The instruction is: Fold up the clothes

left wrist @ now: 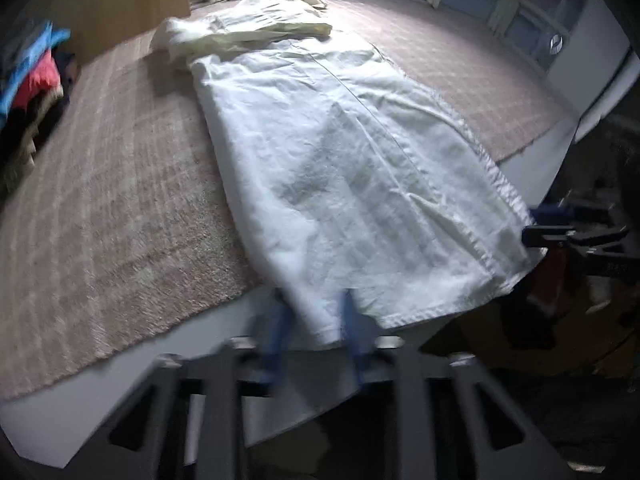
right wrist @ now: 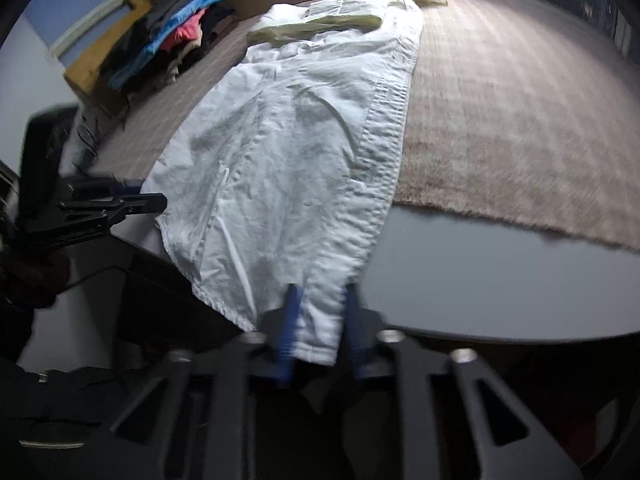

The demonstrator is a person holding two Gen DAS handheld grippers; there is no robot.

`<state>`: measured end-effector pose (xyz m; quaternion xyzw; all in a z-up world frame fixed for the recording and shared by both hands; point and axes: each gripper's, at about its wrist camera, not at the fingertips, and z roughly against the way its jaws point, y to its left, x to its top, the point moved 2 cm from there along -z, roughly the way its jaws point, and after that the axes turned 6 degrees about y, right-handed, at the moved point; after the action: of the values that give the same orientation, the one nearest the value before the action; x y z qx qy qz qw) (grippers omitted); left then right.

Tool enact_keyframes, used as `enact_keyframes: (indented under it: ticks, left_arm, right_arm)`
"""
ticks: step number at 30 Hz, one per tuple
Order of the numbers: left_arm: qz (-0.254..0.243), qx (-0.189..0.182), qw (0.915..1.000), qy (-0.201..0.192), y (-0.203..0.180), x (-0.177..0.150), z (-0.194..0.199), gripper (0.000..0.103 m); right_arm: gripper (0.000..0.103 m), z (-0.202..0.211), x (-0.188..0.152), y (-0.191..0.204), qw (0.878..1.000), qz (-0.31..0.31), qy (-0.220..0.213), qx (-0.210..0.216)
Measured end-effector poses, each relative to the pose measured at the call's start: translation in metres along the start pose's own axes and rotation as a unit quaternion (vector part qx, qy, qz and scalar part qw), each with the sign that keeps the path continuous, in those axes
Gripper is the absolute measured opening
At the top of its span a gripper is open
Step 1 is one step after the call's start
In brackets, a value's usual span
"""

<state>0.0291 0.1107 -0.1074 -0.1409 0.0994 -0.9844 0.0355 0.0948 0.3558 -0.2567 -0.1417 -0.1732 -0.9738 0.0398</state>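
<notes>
There was one white garment (left wrist: 340, 168), one beige rug (left wrist: 112, 208), one pile of coloured clothes (right wrist: 168, 40), one grey table (right wrist: 480, 280), and two grippers: left (left wrist: 316, 332) and right (right wrist: 320, 332).

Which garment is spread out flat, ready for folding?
The white garment, stretched along the rug; the coloured clothes sit heaped at the rug's far edge.

Grey table (right wrist: 500, 280), perhaps under beige rug (right wrist: 520, 120)
</notes>
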Motion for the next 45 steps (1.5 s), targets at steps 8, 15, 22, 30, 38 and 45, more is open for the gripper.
enact_keyframes:
  ticks: [8,15,22,30,38,45]
  left_arm:
    - [0.045,-0.078,0.9959,-0.013,0.016,0.006,0.034,0.006]
    - [0.031,-0.111,0.9933,0.006,0.027,0.019,0.048,0.006]
    - [-0.027,-0.064,0.9961,0.053,0.01,0.018,0.011,0.006]
    - [-0.027,-0.068,0.9955,0.061,0.012,0.015,0.007,0.007]
    - [-0.03,-0.056,0.9966,0.053,0.006,0.014,0.007,0.006]
    - [-0.025,-0.061,0.9976,0.019,0.007,0.027,0.04,0.006]
  right_arm:
    - [0.007,0.021,0.005,-0.035,0.985,-0.1,-0.001,0.14]
    - [0.007,0.058,0.031,-0.02,0.987,-0.08,-0.021,0.137]
    - [0.02,0.015,0.016,-0.024,0.992,-0.096,0.069,0.036]
    - [0.026,-0.006,-0.014,-0.058,0.966,-0.222,0.083,0.106]
    - [0.006,-0.007,-0.018,-0.056,0.951,-0.235,0.082,0.185]
    - [0.005,0.057,0.018,-0.039,0.965,-0.202,-0.009,0.167]
